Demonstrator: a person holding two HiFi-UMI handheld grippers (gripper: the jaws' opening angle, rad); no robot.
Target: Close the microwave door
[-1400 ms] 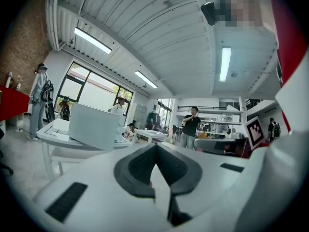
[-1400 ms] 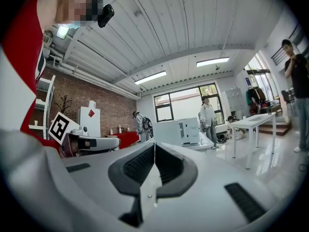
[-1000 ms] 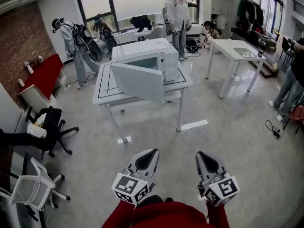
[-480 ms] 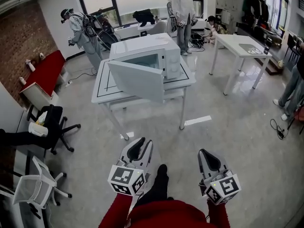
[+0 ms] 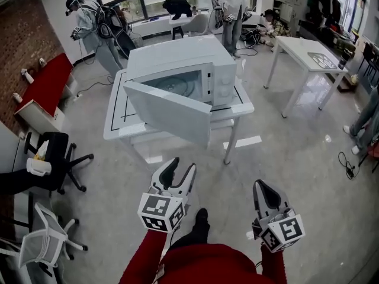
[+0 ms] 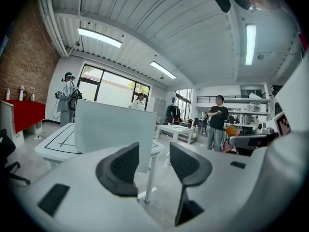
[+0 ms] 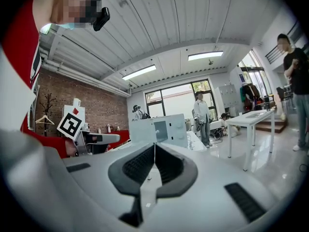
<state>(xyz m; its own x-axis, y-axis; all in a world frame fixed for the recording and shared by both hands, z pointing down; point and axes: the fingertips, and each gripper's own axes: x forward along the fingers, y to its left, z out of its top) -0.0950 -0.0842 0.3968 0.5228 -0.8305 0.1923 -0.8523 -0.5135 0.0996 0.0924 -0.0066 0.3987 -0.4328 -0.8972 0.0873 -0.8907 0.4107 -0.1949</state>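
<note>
Swinging wide open, the door (image 5: 169,112) is a plain white panel hinged at the left side of the boxy white microwave (image 5: 177,55), its pale interior on show. It all sits on a white table (image 5: 113,129) in the upper middle of the head view. Low in the frame, the left gripper (image 5: 180,168) has its jaws spreading, nothing between them. The right gripper (image 5: 262,188) is clenched and empty. Both are well apart from the door.
</note>
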